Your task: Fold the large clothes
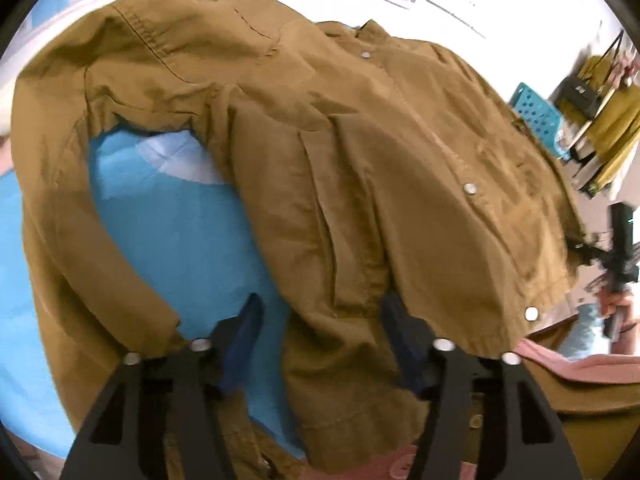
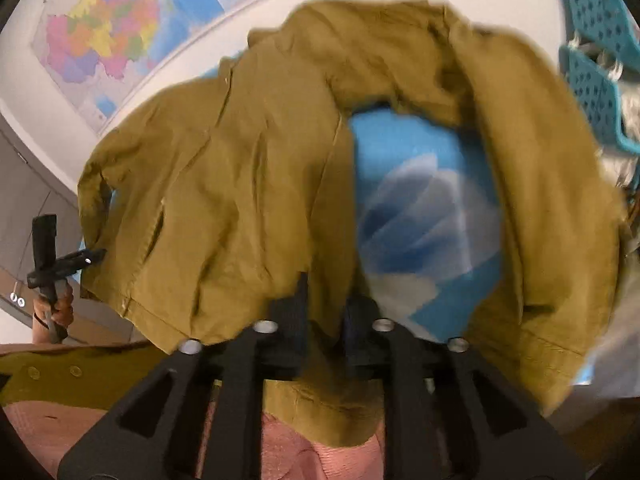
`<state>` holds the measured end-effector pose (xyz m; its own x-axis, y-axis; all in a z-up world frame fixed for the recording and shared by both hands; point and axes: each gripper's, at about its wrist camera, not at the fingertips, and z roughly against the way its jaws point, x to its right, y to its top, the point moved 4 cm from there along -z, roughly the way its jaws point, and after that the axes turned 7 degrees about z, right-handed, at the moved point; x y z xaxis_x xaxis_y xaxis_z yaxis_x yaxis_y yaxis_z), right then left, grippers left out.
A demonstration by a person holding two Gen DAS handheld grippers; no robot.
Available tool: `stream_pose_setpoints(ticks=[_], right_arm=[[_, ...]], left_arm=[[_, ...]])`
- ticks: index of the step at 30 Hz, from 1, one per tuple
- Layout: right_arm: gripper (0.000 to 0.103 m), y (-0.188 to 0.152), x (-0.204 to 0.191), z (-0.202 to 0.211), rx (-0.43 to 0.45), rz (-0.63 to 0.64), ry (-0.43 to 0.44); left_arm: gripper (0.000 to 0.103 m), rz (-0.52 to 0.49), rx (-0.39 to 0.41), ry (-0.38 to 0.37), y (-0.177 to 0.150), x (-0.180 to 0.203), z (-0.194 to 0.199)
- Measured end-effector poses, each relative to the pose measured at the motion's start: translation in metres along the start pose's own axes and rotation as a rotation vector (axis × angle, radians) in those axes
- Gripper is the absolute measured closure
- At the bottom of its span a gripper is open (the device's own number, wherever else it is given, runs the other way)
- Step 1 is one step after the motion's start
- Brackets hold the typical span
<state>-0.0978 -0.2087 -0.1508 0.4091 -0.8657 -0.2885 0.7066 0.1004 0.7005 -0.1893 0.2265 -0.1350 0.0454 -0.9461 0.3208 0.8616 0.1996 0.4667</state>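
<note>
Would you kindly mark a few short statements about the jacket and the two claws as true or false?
1. The garment is a brown jacket with metal snaps. True.
2. The left claw is clamped shut on fabric. False: its jaws stand apart, with cloth lying between them.
3. The right claw is shut on the jacket's hem. True.
4. The surface under the jacket is red. False: a blue cloth shows beneath.
5. A map hangs on the wall. True.
</note>
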Motion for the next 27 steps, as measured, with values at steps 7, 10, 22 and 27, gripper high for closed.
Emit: stream_pose_setpoints(ticks=[7,10,22,27], right_arm=[[0.024,0.033,0.016,0.07,0.231,0.039,-0.085],[0.011,0.059,0.053,0.087,0.298,0.003,-0.252],[0.054,0.09,0.122,0.011,0.053,-0.045,-0.081],[0.091,0.111,0.114,0.047,0.09,-0.032,0.002]], left_arm=[[0.03,-0.053,0.048,0.082,0.0,0.013,0.009],[0.028,-0.029,0.146,0.061,0.016,0.014,0.032],[0.019,-0.145,0.169,0.079,0.063,0.065,0.016],[0.019,-0.191,0.132,0.029,0.078,0.087,-0.011]])
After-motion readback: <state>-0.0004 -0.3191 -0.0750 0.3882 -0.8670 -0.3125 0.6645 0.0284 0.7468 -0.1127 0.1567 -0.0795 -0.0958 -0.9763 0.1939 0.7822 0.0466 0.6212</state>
